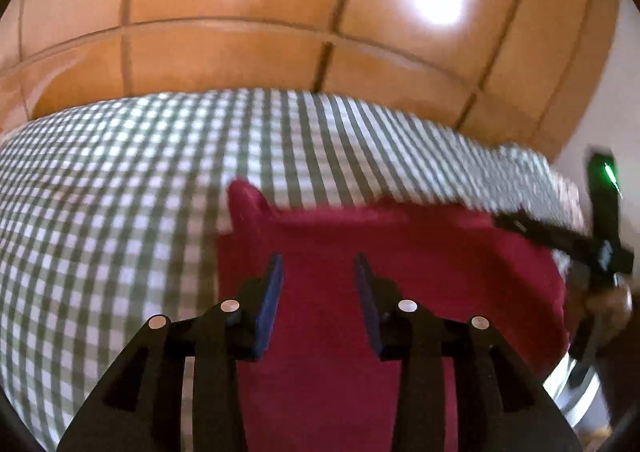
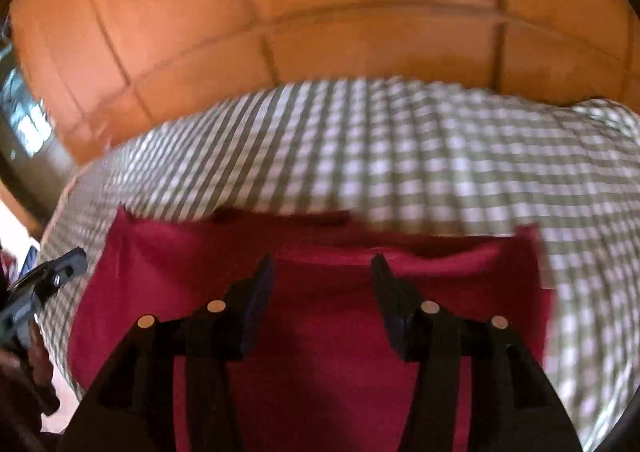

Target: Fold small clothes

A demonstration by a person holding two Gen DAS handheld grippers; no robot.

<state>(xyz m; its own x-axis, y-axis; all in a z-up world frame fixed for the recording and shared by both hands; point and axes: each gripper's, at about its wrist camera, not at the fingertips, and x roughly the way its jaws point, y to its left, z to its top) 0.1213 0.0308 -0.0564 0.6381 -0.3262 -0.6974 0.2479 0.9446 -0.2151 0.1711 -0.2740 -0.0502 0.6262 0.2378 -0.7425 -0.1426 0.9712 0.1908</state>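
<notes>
A dark red garment (image 1: 420,252) lies spread on a green-and-white checked cloth (image 1: 120,180); the right wrist view shows the same garment (image 2: 320,352) with a folded edge along its far side. My left gripper (image 1: 319,268) hangs over the garment's left part, open, nothing between its blue pads. My right gripper (image 2: 322,268) hovers over the garment's middle, open too, its jaws apart above the fabric. The right gripper (image 1: 560,236) shows at the garment's right edge in the left wrist view, blurred. Part of the left gripper (image 2: 48,280) shows at the left edge of the right wrist view.
The checked cloth (image 2: 440,156) covers the surface on all sides of the garment. Behind it stands an orange-brown wooden panelled wall (image 1: 280,12). A hand (image 1: 608,304) holds the right gripper's handle. A shiny metal rim (image 1: 576,384) shows at the lower right.
</notes>
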